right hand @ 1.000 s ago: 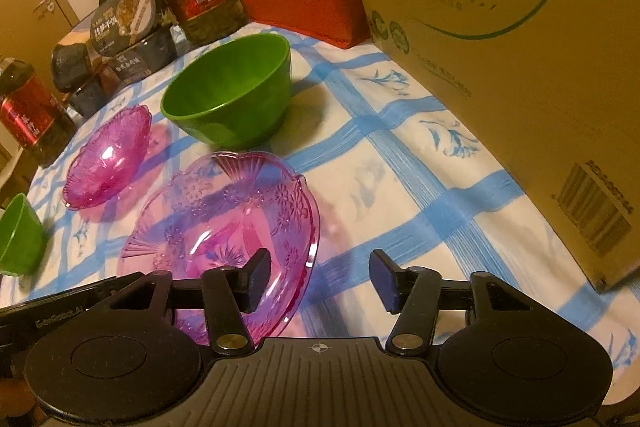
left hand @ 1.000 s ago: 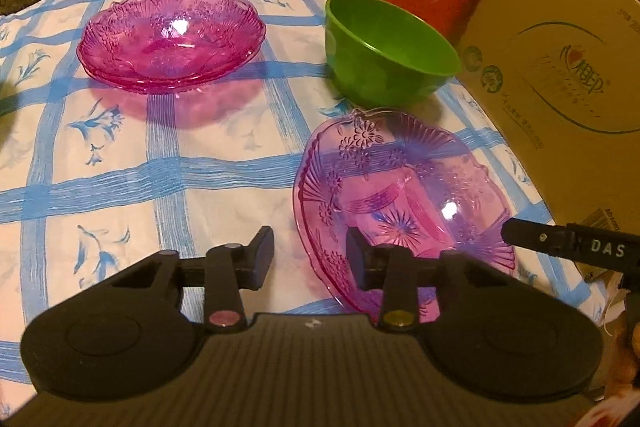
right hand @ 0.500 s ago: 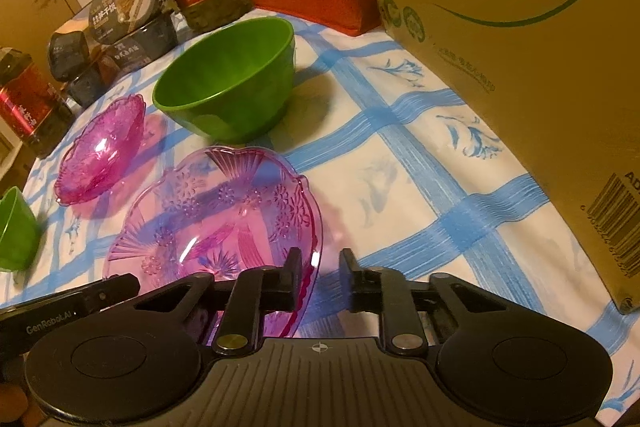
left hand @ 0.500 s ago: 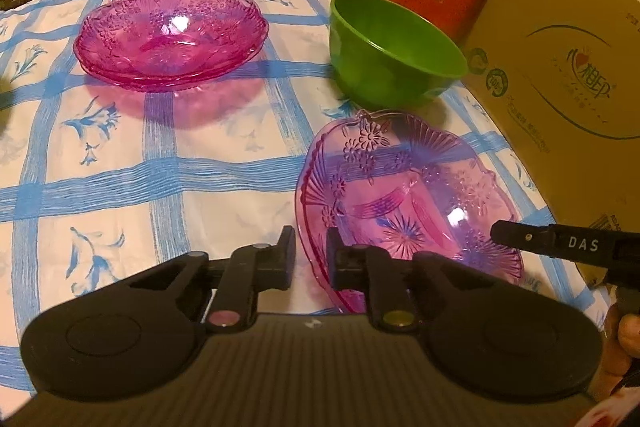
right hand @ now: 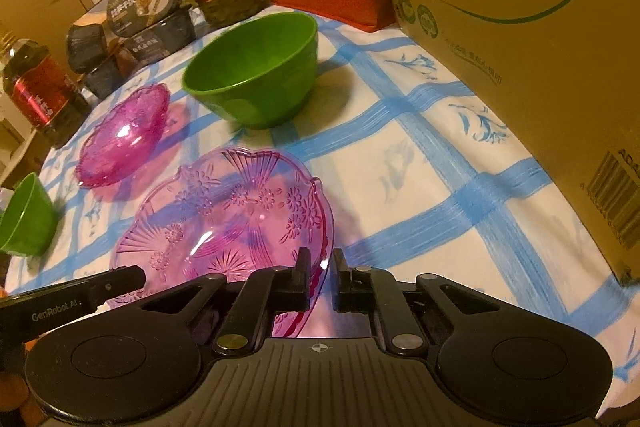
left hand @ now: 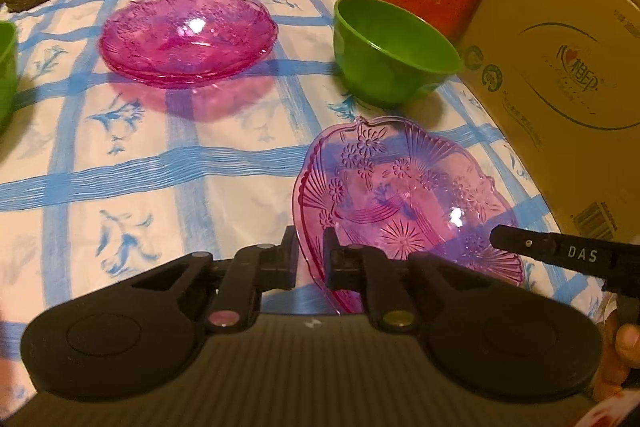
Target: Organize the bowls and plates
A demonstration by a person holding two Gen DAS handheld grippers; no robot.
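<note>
Already, in the left wrist view, our left gripper point(left hand: 310, 255) pinches the near pink plate point(left hand: 404, 203) at its nine o'clock rim; the pink stack point(left hand: 188, 35) waits at eleven o'clock. Across in the right wrist view, our right gripper point(right hand: 322, 277) pinches its three o'clock rim; both green bowls point(right hand: 256, 71) remain unstacked.

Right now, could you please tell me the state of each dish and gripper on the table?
Near pink plate: gripped at both edges, tilted.
Left gripper: shut on its left rim.
Right gripper: shut on its right rim.
Far pink plates: stacked, flat.
Big green bowl: upright, empty.
Small green bowl: upright.
</note>
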